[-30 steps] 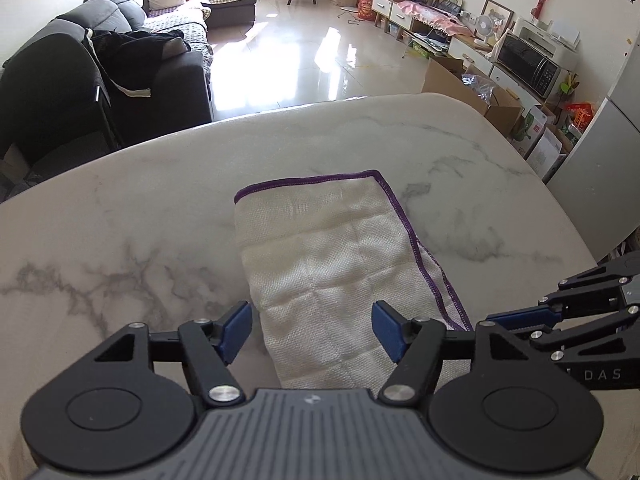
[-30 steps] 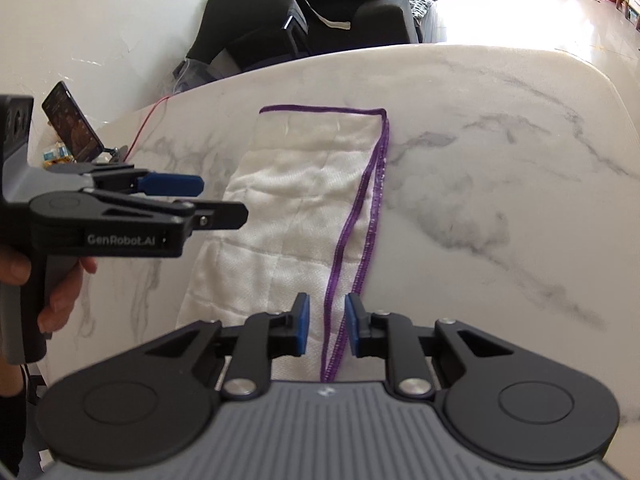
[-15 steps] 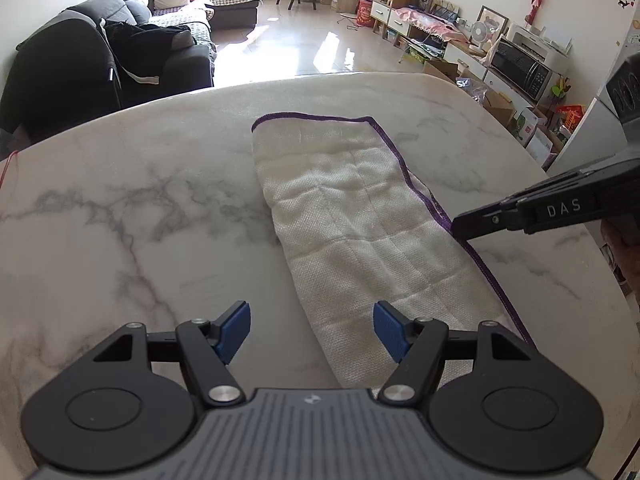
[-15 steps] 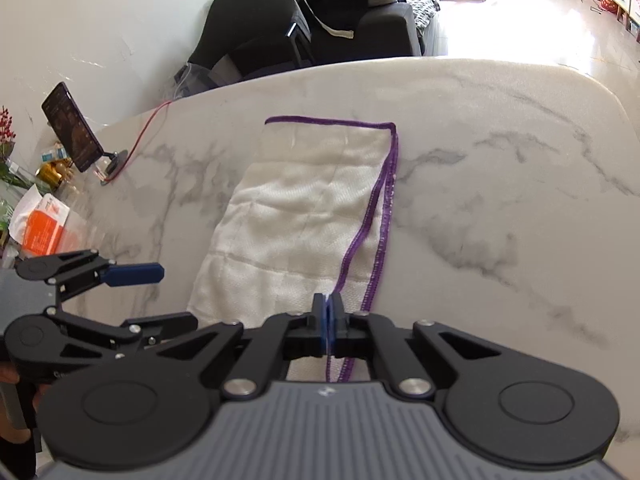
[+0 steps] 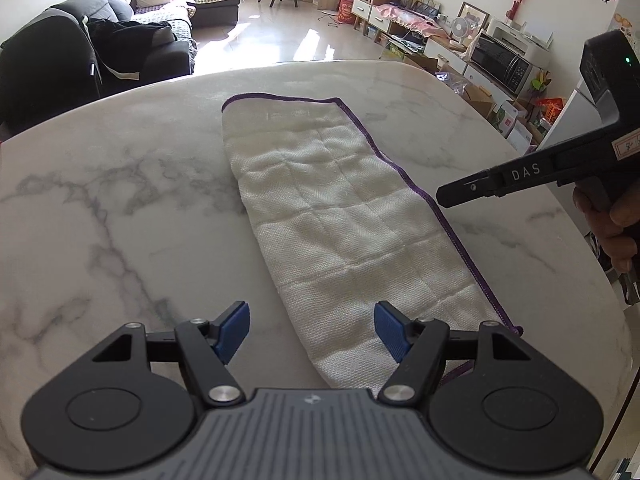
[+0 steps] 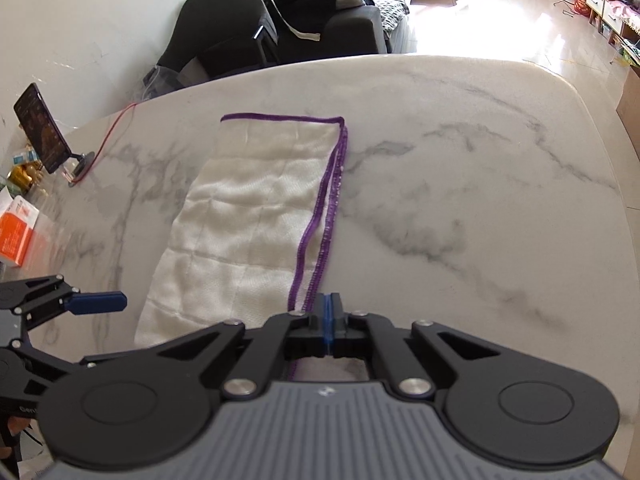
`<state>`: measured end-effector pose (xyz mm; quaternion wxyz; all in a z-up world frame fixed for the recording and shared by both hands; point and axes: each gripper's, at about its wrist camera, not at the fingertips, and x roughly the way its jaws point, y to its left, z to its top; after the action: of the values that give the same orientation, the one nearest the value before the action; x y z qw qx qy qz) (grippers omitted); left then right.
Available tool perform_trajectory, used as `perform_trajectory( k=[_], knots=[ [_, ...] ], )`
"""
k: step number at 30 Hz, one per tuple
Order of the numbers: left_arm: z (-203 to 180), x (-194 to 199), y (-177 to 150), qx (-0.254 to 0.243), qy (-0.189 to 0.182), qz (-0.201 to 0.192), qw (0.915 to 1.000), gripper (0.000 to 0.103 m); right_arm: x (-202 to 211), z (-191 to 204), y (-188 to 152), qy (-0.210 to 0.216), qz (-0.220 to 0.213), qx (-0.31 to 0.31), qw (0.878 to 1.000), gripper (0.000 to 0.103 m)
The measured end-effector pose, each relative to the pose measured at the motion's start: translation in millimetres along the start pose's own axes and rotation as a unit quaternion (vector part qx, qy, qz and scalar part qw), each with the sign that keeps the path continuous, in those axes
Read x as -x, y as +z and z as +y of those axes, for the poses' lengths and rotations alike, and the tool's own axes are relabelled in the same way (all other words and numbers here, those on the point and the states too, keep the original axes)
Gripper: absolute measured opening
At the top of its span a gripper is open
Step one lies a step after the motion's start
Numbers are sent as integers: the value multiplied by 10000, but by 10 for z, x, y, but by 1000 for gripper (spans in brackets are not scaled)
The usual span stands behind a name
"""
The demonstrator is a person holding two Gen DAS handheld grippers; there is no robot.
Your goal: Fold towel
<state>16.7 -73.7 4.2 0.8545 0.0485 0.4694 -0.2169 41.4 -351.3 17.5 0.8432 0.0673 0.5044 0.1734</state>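
Right gripper (image 6: pixel 329 312): its blue pads are pressed together. A second ago they stood apart astride the purple hem; the jaws have just been closing, with a slight reopening in the last half second. The pads sit just beside the hem's near end; whether cloth is pinched between them I cannot tell.
Left gripper (image 5: pixel 312 330): released, jaws wide apart over the towel's near left edge, nothing between the pads but cloth and table below. It has drawn back since a second ago, so more of the towel shows ahead of it now.
Table (image 5: pixel 120 184): white marble with grey veins, rounded edge.
Towel (image 5: pixel 344 216): lies flat on the table, already folded into a long narrow strip running away from both grippers, same place as before.
Towel look: cream waffle weave, creased into rectangles, purple stitched hem (image 6: pixel 316 240) along the right side and far end, two hem lines lying side by side.
Hand (image 5: pixel 616 224): grips the right gripper's handle at the left view's edge.
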Motion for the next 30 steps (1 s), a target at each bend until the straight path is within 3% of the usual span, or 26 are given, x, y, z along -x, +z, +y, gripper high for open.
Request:
perform_trajectory(
  k=[12, 14, 16, 21, 25, 30],
  knots=[
    [-23, -17, -77, -24, 36, 75, 10000, 70, -133, 87, 242, 245, -64, -189, 9995, 17],
    [-30, -3, -80, -31, 31, 59, 10000, 70, -184, 83, 252, 274, -11, -217, 9994, 16],
    [-34, 0, -79, -28, 26, 58, 10000, 70, -206, 80, 255, 312, -7, -226, 9993, 1],
    [-56, 0, -90, -86, 18, 58, 9999, 70, -104, 82, 249, 209, -215, -141, 9995, 1],
    [-53, -12, -90, -84, 1, 65, 9999, 70, -122, 20, 254, 271, -128, -310, 9991, 15],
    [-51, -21, -101, -72, 4, 96, 9999, 70, -214, 16, 268, 352, -39, -380, 9987, 16]
  ],
)
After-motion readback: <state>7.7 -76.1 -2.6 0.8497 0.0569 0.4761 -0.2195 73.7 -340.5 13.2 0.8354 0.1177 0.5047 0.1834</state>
